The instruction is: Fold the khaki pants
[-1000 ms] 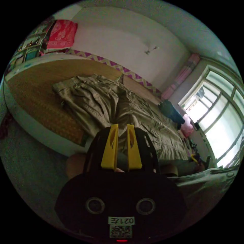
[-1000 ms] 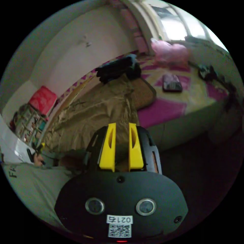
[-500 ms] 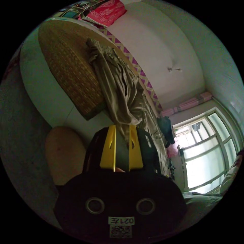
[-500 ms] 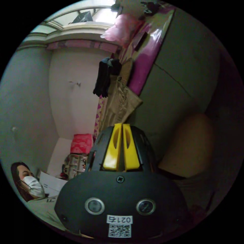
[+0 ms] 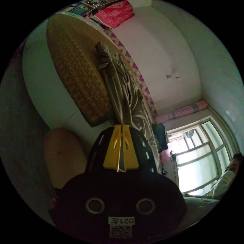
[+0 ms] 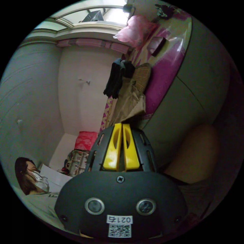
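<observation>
Since 0.5 s ago my left gripper (image 5: 122,127) has gone from jaws apart w/ fabric between them to jaws pressed together, pinching the near edge of the khaki pants (image 5: 122,89); 1 s ago both views looked across the bed, now both are rolled sideways. On my right gripper (image 6: 121,125) the yellow jaws are closed up, w/ just a thin slit between them, as they were 0.5 s ago. Its tips sit right at the pants' hem corner (image 6: 132,101), but I can't tell if cloth is actually caught between them.

Left gripper view: pants lie bunched in a long ridge along the woven mat (image 5: 76,71) on the bed, running from the jaw tips away toward the far end, where the waistband sits near a red cloth (image 5: 114,12). A dark garment (image 5: 159,134) lies further along the bed toward the window (image 5: 200,155). A tan rounded object (image 5: 63,157) sits beside the gripper body, near the bed's pale side panel (image 5: 43,84).

Right gripper view: the pants' leg end lies on the bed at its near edge, beside the purple sheet (image 6: 162,78). Same dark garment (image 6: 117,76) lies just past it, and a pink bag (image 6: 137,30) is further off by the window. A person (image 6: 30,175) shows at the view's edge.
</observation>
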Demonstrator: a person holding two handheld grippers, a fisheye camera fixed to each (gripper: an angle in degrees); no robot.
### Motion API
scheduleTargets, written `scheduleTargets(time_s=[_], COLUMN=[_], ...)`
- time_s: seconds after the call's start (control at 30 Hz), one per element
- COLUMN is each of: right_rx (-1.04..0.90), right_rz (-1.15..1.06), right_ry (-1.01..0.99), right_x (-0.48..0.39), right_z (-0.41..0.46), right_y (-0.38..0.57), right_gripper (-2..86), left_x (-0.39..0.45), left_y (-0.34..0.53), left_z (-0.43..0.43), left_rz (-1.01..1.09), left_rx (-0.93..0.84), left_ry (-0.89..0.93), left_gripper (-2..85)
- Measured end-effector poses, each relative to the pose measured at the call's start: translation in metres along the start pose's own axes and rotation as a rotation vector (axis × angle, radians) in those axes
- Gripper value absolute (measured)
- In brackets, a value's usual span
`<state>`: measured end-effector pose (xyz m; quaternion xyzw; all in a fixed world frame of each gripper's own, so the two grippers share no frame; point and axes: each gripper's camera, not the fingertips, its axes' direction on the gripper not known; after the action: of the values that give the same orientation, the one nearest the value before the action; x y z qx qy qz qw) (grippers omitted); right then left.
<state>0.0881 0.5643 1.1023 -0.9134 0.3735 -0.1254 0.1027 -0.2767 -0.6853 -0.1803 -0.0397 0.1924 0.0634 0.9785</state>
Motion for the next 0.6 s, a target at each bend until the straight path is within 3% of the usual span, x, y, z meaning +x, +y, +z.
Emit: scheduleTargets(time_s=[0.13,0.33,0.6], right_rx=[-0.008,-0.039,-0.122], right_rz=[0.003,-0.043,-0.168], right_ry=[-0.004,-0.094,-0.102], right_x=[0.000,-0.026,-0.095], right_z=[-0.005,0.004,0.132], right_y=[-0.005,-0.032,-0.151], right_gripper=[-0.5,-0.6,-0.6], left_x=[0.008,0.084,0.219], left_y=[-0.012,-0.058,-0.178], left_z=[0.003,0.007,0.122], left_rz=[-0.003,0.200,0.491], left_rx=[-0.023,-0.030,-0.118], left_ry=[0.092,0.118,-0.006], left_gripper=[-0.9,-0.9,-0.9])
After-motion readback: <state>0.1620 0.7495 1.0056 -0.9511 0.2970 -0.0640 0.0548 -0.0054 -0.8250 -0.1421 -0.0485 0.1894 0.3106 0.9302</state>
